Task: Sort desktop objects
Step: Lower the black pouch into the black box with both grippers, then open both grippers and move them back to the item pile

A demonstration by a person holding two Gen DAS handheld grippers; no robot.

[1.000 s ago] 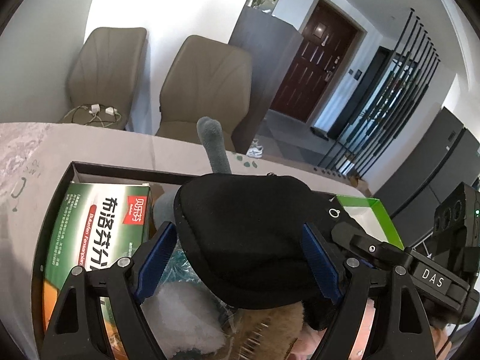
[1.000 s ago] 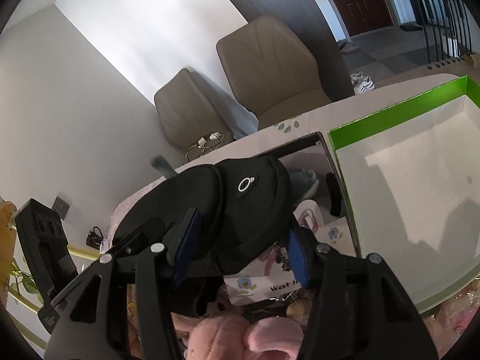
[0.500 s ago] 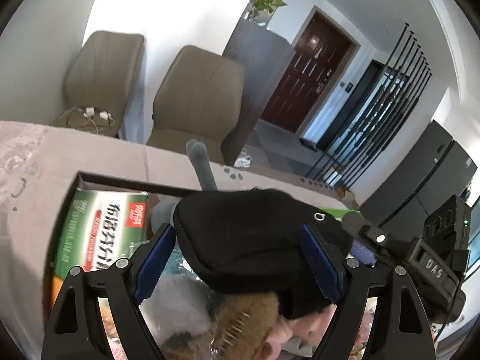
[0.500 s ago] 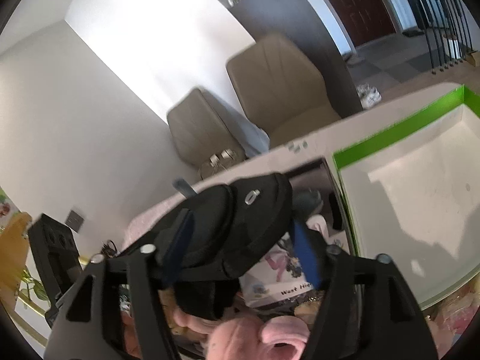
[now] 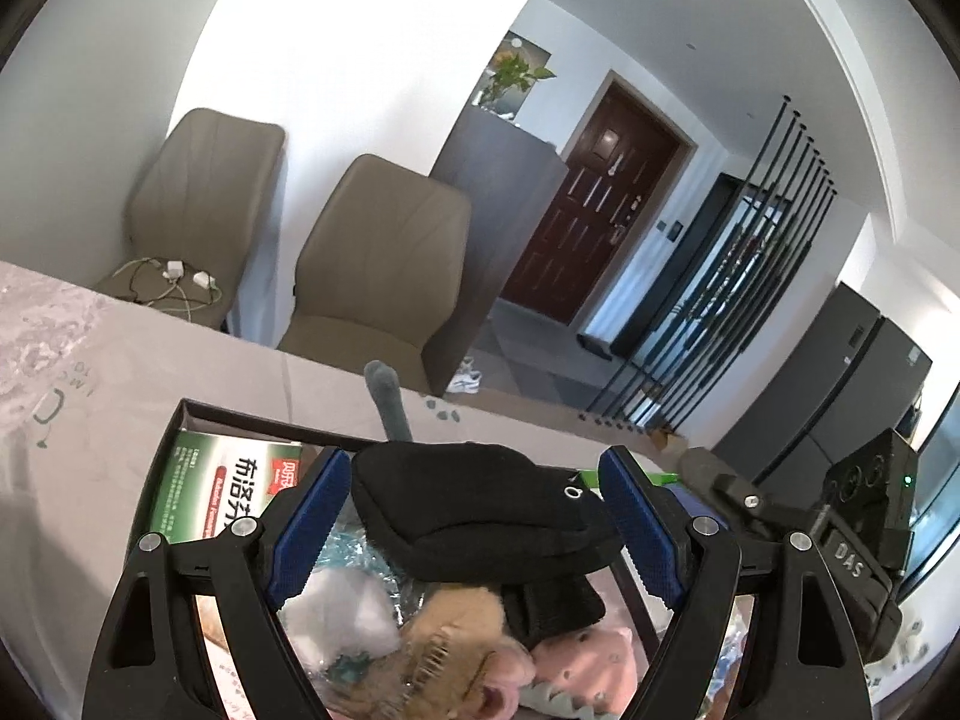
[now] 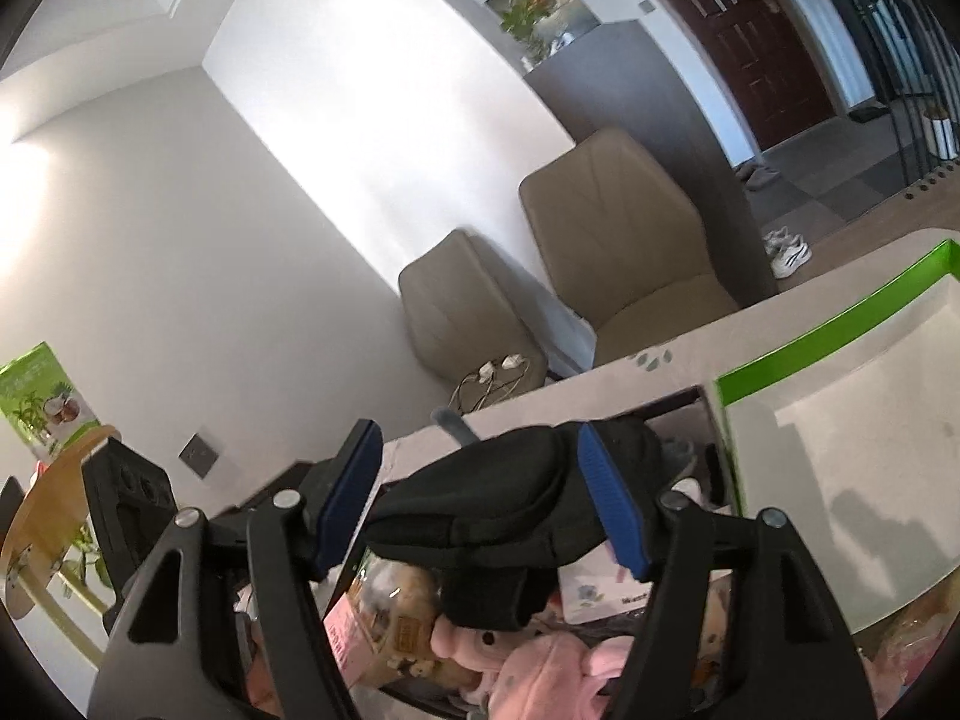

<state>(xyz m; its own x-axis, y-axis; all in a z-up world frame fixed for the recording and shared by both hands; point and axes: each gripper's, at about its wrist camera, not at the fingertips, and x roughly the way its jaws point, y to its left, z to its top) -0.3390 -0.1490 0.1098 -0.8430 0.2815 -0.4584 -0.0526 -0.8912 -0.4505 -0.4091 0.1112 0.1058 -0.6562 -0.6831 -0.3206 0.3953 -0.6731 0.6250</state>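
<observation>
A home's dining area: two padded chairs (image 5: 372,264) face the table (image 5: 120,372), beyond them a brown entrance door (image 5: 594,204) with shoes (image 6: 786,249).

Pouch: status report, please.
Left gripper shut on pouch. Right gripper closing, pouch between jaws. Pouch held over the full box. Nothing in the way.

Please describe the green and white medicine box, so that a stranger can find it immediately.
Look at the dark open box on the table, crowded with plush toys. The medicine box lies flat in its far left corner. It alone is green and white, with large Chinese characters printed on it.
</observation>
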